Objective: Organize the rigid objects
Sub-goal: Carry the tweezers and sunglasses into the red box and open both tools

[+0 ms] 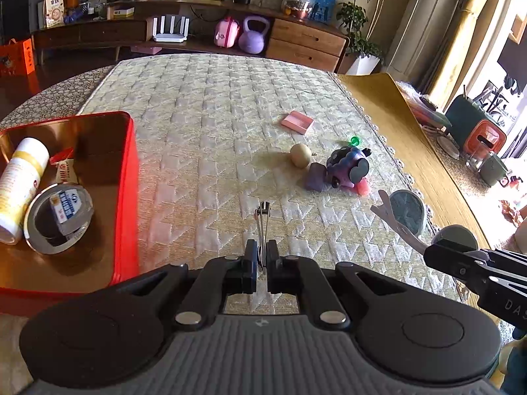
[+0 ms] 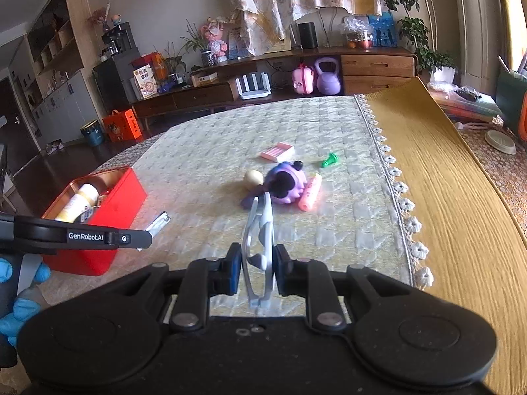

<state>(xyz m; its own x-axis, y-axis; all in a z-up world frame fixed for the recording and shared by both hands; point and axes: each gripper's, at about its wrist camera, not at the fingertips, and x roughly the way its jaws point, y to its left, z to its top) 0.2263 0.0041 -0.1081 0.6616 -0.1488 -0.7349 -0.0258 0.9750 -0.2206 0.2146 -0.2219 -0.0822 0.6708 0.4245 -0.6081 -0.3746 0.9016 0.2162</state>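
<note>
Two thin metal tools (image 1: 262,230), quilted cloth (image 1: 214,105)

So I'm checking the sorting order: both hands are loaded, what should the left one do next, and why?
Probably carry the nail clipper left over the red tin and let go. The left gripper is shut on it, and the open tin beside it already holds a bottle and tape.
</note>
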